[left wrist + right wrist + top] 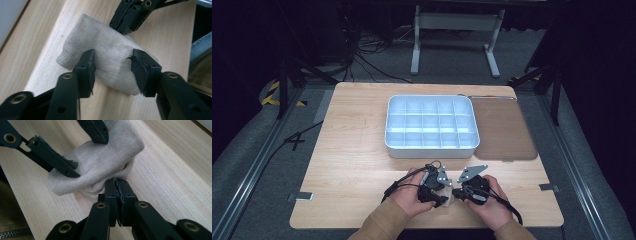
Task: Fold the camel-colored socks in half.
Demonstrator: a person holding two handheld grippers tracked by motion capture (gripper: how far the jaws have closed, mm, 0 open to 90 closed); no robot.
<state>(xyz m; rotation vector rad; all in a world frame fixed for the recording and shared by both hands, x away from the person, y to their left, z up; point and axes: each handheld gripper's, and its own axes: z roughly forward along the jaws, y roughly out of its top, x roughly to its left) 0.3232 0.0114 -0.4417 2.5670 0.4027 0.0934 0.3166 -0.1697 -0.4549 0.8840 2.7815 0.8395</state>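
Folding step in hand at lower centre of the high view: right hand-held gripper (117, 185), jaws closed, pinches the folded beige knit sock (105, 57); left hand-held gripper (112, 63) straddles it, jaws apart. Next move likely needs a fresh left grasp.

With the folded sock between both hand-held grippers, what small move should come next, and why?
Probably lift the sock toward the divided tray. The right hand-held gripper is clamped shut on the sock's edge, while the left hand-held gripper stands open astride it, so the right alone can carry it.
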